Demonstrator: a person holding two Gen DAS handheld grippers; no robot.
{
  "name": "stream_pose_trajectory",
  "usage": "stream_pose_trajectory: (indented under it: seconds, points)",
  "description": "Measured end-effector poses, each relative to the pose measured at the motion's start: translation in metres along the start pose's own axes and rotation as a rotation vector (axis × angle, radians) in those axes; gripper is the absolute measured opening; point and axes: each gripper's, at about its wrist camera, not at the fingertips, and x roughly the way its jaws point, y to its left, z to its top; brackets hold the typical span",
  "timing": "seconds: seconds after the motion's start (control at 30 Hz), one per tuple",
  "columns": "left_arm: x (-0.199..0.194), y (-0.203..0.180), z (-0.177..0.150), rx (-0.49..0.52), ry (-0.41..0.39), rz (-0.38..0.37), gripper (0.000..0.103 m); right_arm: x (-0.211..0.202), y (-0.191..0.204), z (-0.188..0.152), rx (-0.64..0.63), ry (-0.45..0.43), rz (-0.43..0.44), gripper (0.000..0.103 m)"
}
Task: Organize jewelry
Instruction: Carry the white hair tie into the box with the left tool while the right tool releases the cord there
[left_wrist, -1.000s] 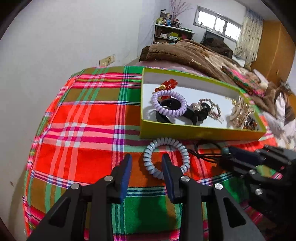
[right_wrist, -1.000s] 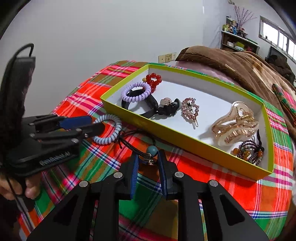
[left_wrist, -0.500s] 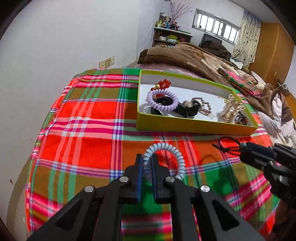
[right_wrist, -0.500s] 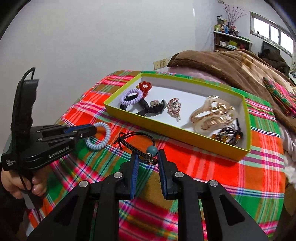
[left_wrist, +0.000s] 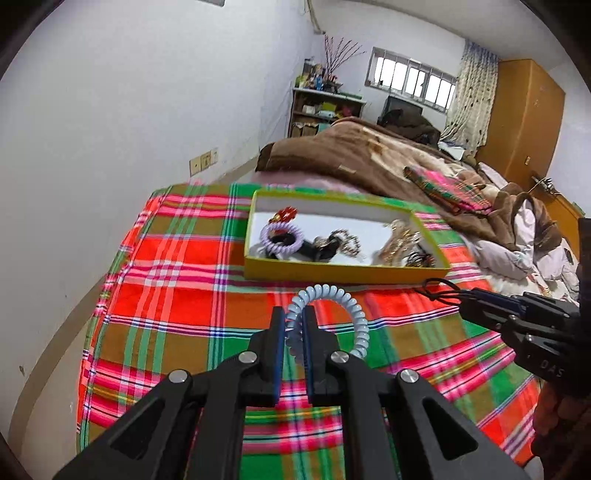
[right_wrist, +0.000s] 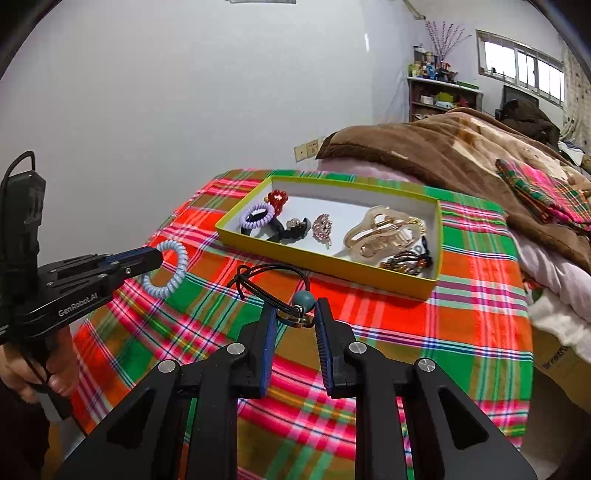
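Newly lifted: coil hair tie (left_wrist: 325, 314) pinched between left gripper (left_wrist: 294, 332) pads.

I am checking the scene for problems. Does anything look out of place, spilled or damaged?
Nothing looks spilled or damaged. The only pieces outside the yellow box are held: a pale blue spiral tie in the left gripper and a black cord with a teal bead in the right gripper.

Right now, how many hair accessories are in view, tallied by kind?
Spiral coil ties: 2, pale blue coil in the left gripper, lilac coil in the yellow box
Black cord ties: 1, beaded cord tie in the right gripper
Claw clips: 1
Rhinestone barrettes: 1
Other boxed pieces, too tangled to separate: at least 3
Total: at least 8
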Motion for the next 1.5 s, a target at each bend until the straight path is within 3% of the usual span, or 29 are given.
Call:
stream_pose_trajectory:
  seconds: [0.33, 0.83, 1.2, 1.5]
  points:
    - [-0.012, -0.014, 0.010, 0.008, -0.032, -0.017, 0.009, -0.024, -0.002, 0.005, -0.011, -0.039, -0.014, 0.021]
    - [0.002, -0.022, 0.030, 0.009, -0.037, -0.036, 0.009, -0.018, -0.020, 0.029, -0.034, -0.057, -0.048, 0.021]
    - [0.039, -0.020, 0.065, 0.020, -0.026, -0.039, 0.009, 0.020, -0.053, 0.062, 0.004, -0.027, -0.083, 0.021]
    - [0.079, -0.008, 0.086, 0.020, -0.008, -0.031, 0.009, 0.069, -0.040, 0.090, -0.048, 0.014, -0.086, 0.021]
